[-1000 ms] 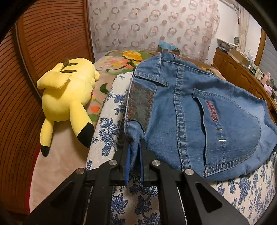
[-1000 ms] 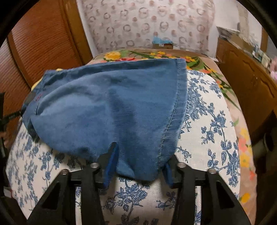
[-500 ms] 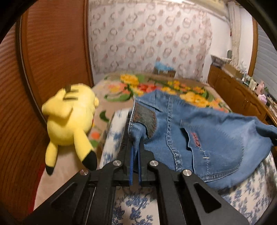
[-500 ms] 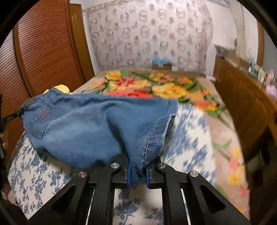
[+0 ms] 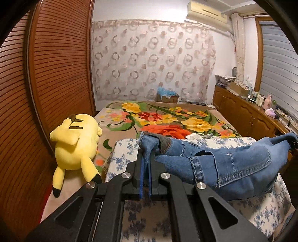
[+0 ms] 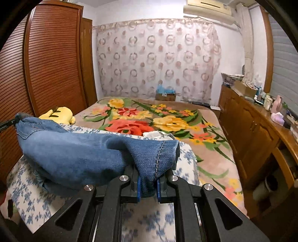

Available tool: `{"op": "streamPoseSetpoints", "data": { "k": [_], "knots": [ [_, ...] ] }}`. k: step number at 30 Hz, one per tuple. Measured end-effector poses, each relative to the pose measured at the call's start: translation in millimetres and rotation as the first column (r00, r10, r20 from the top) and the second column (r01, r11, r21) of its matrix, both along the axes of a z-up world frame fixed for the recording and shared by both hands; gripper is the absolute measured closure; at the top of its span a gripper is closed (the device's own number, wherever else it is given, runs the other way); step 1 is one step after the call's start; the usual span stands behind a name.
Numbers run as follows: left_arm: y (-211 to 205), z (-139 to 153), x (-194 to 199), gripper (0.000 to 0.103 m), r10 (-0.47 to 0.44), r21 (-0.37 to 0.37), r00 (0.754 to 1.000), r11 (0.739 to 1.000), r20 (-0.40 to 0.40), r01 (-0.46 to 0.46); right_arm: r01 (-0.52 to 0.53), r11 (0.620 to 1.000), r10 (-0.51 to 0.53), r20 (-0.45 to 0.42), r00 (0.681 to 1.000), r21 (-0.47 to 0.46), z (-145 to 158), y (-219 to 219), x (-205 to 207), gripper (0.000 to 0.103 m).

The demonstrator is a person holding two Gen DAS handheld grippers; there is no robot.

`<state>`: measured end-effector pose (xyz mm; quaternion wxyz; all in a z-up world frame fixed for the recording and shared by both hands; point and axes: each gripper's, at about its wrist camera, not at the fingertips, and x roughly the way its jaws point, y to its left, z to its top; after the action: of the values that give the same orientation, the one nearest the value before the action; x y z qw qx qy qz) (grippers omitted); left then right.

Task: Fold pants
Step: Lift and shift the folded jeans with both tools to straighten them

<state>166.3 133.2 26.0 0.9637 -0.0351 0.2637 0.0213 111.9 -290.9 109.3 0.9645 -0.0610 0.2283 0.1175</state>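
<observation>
The bed (image 5: 214,111) wears a flowered blanket (image 5: 167,119); a blue-and-white floral pad (image 6: 33,178) lies under the fingers (image 5: 141,178) — a yellow plush toy (image 5: 76,143) to their left.

One pair of jeans (image 5: 229,163), at lower right of the left wrist view. Two claws: the left claw (image 5: 145,160) at bottom centre there, the right claw (image 6: 148,183) at bottom centre of the right wrist view. One yellow plush toy (image 5: 76,141) at middle left. One bed with one flowered blanket (image 5: 167,119) at centre. One blue-flowered white cover (image 5: 260,210) at lower right. One cardboard box (image 5: 167,97) at centre, against the far wall. One air conditioner (image 5: 206,11) at upper right. One patterned curtain (image 5: 152,63) across the upper middle.
</observation>
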Motion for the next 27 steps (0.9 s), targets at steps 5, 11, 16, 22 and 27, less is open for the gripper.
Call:
{"op": "streamPoseSetpoints", "data": {
  "k": [5,11,16,22,27],
  "knots": [
    [-12,-4,-42,0.099,-0.029,0.007,0.999,1.000,0.016,0.029,0.007,1.000,-0.007,0.014,1.000,0.000,-17,-6,-51,0.092],
    [-14,-19,-91,0.099,-0.046,-0.026,0.999,0.999,-0.006,0.046,0.013,1.000,-0.013,-0.002,1.000,0.028,-37,-14,-104,0.092],
    [-18,-57,-102,0.093,-0.053,-0.021,0.991,0.998,-0.124,0.051,0.020,0.997,-0.010,-0.134,0.991,0.075,-76,-22,-120,0.087],
    [-13,-90,-101,0.054,-0.032,-0.009,0.979,0.999,-0.201,0.030,0.069,0.995,-0.053,-0.201,0.978,0.076,-101,-29,-127,0.063],
    [-15,-85,-100,0.029,-0.054,-0.031,0.984,0.998,-0.172,0.050,0.103,0.993,-0.092,-0.170,0.981,0.057,-84,-44,-134,0.056]
  ]
}}
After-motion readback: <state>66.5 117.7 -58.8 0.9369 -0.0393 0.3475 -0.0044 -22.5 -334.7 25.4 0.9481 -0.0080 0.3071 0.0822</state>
